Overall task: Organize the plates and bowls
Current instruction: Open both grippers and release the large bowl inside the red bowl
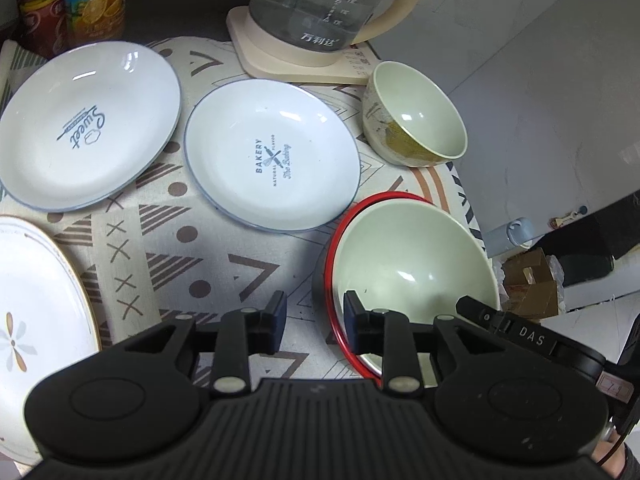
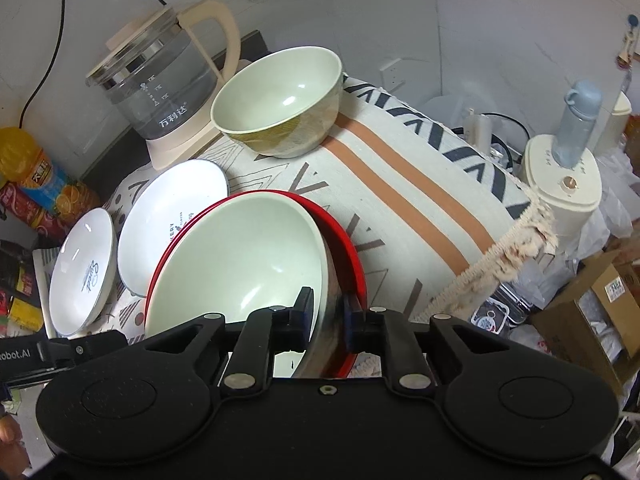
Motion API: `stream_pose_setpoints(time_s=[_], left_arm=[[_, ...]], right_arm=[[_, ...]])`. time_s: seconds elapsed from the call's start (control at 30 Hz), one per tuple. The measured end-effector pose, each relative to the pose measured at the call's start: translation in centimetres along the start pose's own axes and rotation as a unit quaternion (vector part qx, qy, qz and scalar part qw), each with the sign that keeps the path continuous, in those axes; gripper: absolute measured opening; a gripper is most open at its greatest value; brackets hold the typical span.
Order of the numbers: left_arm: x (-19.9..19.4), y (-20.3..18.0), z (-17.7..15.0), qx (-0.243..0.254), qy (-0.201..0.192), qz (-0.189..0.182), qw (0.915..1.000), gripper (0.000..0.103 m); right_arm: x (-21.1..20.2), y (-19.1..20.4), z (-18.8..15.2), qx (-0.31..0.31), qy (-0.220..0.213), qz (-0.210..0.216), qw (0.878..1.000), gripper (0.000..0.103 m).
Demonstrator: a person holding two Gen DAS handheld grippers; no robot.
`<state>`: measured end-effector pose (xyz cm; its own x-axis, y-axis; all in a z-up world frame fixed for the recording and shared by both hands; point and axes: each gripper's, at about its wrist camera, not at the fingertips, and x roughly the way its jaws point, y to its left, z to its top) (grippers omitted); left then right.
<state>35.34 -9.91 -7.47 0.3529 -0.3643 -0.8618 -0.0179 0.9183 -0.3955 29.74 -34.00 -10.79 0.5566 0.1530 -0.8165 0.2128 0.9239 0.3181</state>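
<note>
A pale green bowl point(image 1: 412, 256) sits inside a red-rimmed bowl point(image 1: 332, 240) at the table's right edge. My right gripper point(image 2: 329, 320) is shut on the green bowl's point(image 2: 240, 256) rim, one finger inside and one outside, with the red bowl point(image 2: 352, 248) under it. My left gripper point(image 1: 315, 316) is open, its jaws on either side of the red rim at the near left. A smaller green bowl point(image 1: 416, 116) stands behind. Two white plates, "Bakery" point(image 1: 272, 160) and "Sweet" point(image 1: 84, 124), lie to the left.
A glass kettle point(image 1: 320, 8) on a cream base stands at the back. A flower-pattern plate point(image 1: 36, 320) lies at the near left. Drink bottles point(image 1: 92, 0) stand back left. The table edge drops off right of the bowls; boxes point(image 2: 592, 312) and clutter lie beyond.
</note>
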Motion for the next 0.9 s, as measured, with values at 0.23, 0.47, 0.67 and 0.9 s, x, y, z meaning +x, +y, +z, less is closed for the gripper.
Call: stream_pose_setpoints(time_s=[0.23, 0.47, 0.67, 0.9], left_arm=[[-0.6, 0.1, 0.1, 0.007, -0.005, -0.010, 0.9999, 0.028], [0.9, 0.2, -0.2, 0.009, 0.006, -0.006, 0.9999, 0.028], [1.6, 0.5, -0.5, 0.002, 0.012, -0.006, 0.9999, 0.028], [1.8, 0.5, -0.2, -0.001, 0.011, -0.004, 0.9999, 0.029]], right_arm=[[-0.5, -0.3, -0.5, 0.031, 0.001, -0.001, 1.000, 0.018], [-0.5, -0.2, 0.0, 0.041, 0.009, -0.003, 0.999, 0.023], [-1.3, 0.6, 1.0, 0.028, 0.011, -0.021, 0.999, 0.030], [-2.3, 0.5, 1.2, 0.020, -0.002, -0.012, 1.000, 0.035]])
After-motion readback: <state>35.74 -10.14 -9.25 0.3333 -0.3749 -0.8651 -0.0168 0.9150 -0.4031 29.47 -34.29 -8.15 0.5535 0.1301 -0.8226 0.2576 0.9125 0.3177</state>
